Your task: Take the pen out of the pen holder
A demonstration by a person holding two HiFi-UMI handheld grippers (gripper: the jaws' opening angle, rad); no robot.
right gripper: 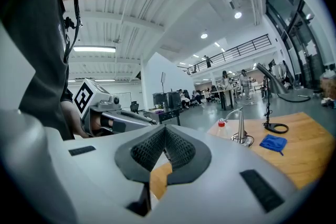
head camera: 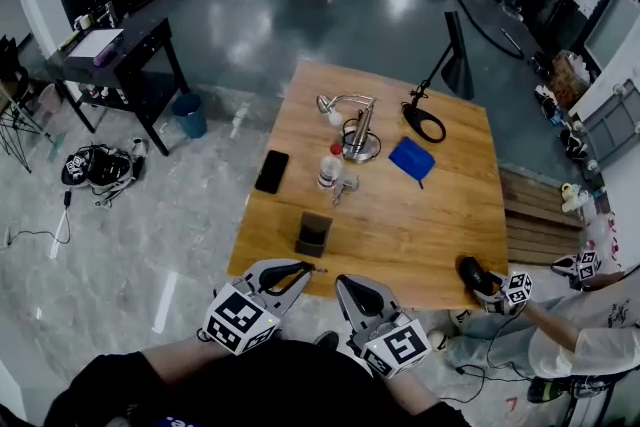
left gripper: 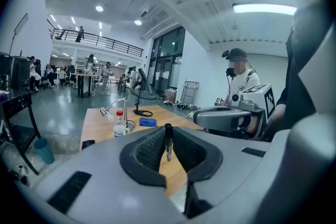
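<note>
L gripper (left gripper: 168,131) jaws narrow, pinching pen (left gripper: 168,145) upright, pen holder (head camera: 314,235) apart on table (head camera: 420,225); R gripper (right gripper: 165,140) jaws closed tip to tip, empty.

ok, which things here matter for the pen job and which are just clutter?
Job: pen, held in left gripper; pen holder.
Clutter: phone, bottle, blue cloth, desk lamp.

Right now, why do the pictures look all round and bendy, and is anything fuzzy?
Left gripper view: the wide lens bends the ceiling, corners go black, the ceiling light glares, the pen looks sharp. Right gripper view: same round bending, black corners. Head view: less bent; the shiny floor shows glare, the wooden table looks clear.
</note>
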